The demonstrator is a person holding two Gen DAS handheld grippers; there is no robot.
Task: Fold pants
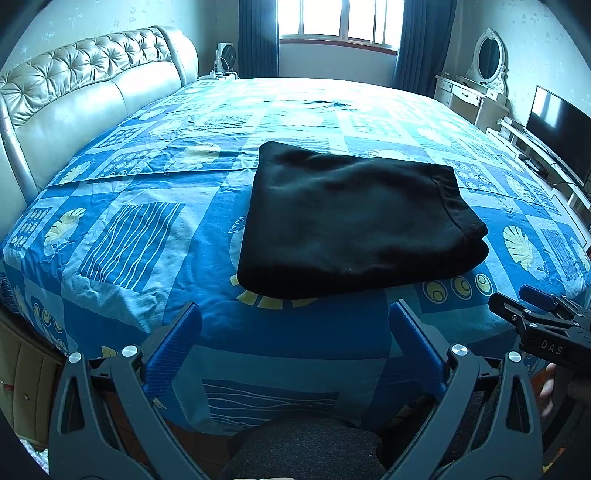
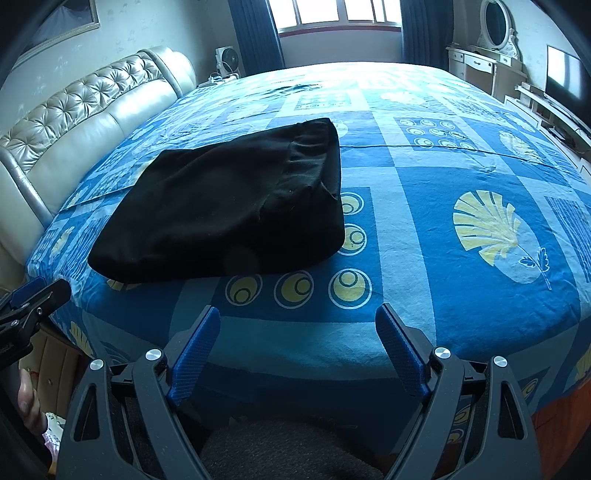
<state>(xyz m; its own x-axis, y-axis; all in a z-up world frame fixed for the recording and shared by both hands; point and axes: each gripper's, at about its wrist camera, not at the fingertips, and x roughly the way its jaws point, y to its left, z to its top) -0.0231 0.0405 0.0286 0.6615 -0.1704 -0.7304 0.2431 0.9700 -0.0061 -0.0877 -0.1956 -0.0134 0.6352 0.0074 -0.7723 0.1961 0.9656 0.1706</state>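
Left hand-held gripper: released, nothing between the blue pads, jaws spread wide. It hangs just off the near edge of the bed, clear of the fabric.

Right hand-held gripper: also released and empty, jaws spread, pads bare. It sits at the same near edge; in the left wrist view its tip shows at 4 o'clock, so the two are side by side, apart from each other.

Pants: black, lying as a compact, roughly rectangular stack on the patterned bedspread, near the front edge. From the left gripper they sit at 12 to 1 o'clock; from the right gripper, at 10 to 11 o'clock. Neither gripper touches them. Layered edges show at the right side of the stack, with what looks like the gathered waistband on top there.

Judgement: fold looks done or nearly done. Both grippers being empty and off the cloth fits a let-go after the last fold. The stack sits flat with no loose leg trailing, so I see no need to re-grip; at most, square up the slightly bulged right edge.

Beyond: headboard at 10 o'clock, window at 12, TV at 2.
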